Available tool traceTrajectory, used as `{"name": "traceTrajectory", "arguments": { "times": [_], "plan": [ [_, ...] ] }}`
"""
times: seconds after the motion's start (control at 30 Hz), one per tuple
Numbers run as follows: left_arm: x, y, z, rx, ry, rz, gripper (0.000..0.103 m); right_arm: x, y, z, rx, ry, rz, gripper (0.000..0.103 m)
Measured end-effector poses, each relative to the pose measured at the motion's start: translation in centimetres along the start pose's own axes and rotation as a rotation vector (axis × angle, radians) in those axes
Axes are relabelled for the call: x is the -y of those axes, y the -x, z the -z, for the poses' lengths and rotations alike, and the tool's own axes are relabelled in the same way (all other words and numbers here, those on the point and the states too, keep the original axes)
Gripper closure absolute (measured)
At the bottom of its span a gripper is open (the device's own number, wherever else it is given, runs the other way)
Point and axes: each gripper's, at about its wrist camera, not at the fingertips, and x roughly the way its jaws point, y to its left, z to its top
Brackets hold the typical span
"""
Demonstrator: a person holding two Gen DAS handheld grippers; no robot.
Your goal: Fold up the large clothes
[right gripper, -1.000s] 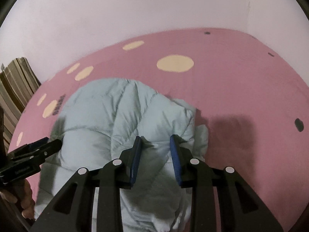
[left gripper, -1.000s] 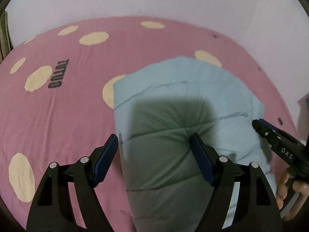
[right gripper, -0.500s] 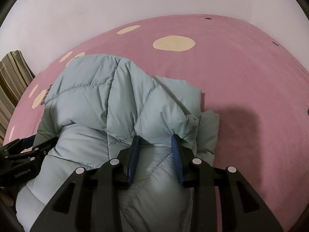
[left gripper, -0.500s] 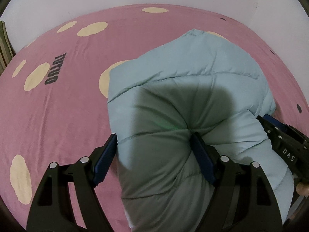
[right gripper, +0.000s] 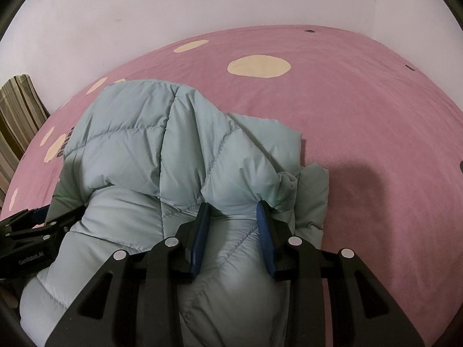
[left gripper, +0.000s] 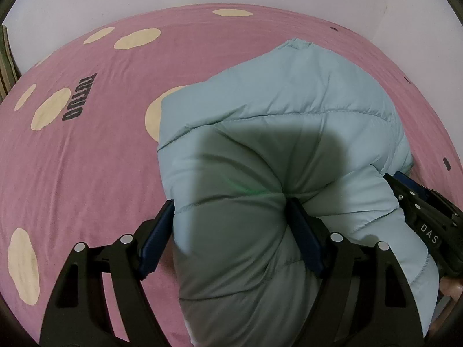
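A pale blue quilted down jacket (left gripper: 277,133) lies bunched on the pink bed; it also shows in the right wrist view (right gripper: 162,156). My left gripper (left gripper: 230,214) holds a thick puffy fold of it between its blue pads, jaws spread wide by the bulk. My right gripper (right gripper: 233,211) is clamped on another fold at the jacket's right side. The near part of the jacket is lifted and rolled over toward the far part. Each gripper shows at the edge of the other's view, the right gripper (left gripper: 416,202) and the left gripper (right gripper: 37,225).
The pink bedsheet (left gripper: 86,150) has cream spots and dark lettering (left gripper: 76,97). White walls (right gripper: 202,3) close the far side and the right. A striped fabric (right gripper: 20,107) stands at the left edge of the bed.
Both grippers have carried the near part of the jacket up and forward over the rest. The jacket has gone from flat to a raised bulging fold.
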Motion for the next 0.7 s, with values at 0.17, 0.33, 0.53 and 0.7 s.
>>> {"name": "traceTrajectory", "arguments": {
  "times": [0.17,0.33,0.53,0.7],
  "plan": [
    [0.07,-0.17,0.15,0.004,0.004,0.004,0.025,-0.05,0.00,0.08,0.004,-0.001,0.002,0.069],
    [0.13,-0.16,0.23,0.005,0.005,0.003,0.024,-0.09,0.05,0.16,0.010,-0.003,0.007,0.069],
    [0.08,-0.23,0.21,0.003,0.007,0.007,0.024,-0.01,0.09,0.18,0.013,0.000,0.013,0.069],
    [0.10,-0.29,0.25,0.002,0.011,0.010,0.024,-0.20,0.12,0.20,0.016,0.003,0.024,0.069]
  ]
}}
